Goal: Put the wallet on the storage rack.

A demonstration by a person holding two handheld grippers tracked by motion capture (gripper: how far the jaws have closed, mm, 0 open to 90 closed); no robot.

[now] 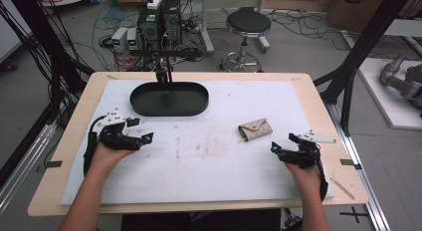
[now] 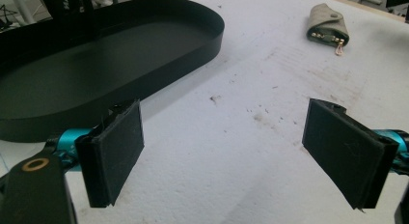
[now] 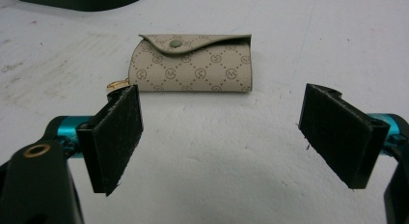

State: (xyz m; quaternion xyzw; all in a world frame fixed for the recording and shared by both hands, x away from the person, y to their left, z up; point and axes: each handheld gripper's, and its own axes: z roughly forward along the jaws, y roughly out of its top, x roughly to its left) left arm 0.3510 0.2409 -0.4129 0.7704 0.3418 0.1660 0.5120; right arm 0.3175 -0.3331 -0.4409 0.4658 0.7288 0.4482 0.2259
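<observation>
A small beige patterned key pouch (image 1: 256, 129) lies on the white mat right of centre; it also shows as the pouch (image 3: 192, 63) with a snap flap, and as the pouch (image 2: 328, 29) far off. A black oval tray (image 1: 169, 98) sits at the back left, its rim (image 2: 202, 45) close ahead in the left gripper view. My left gripper (image 1: 141, 131) rests on the mat just in front of the tray, open, nothing between its pads (image 2: 118, 151). My right gripper (image 1: 283, 144) stands open a short way in front of the pouch, apart from it, pads (image 3: 118, 137) bare.
The white mat (image 1: 209, 166) covers a wooden table (image 1: 79, 121) and carries brown stains at its centre. Behind the table stand a black stool (image 1: 247, 27), computer boxes (image 1: 159, 22) and floor cables. Black frame posts (image 1: 363, 47) flank the sides.
</observation>
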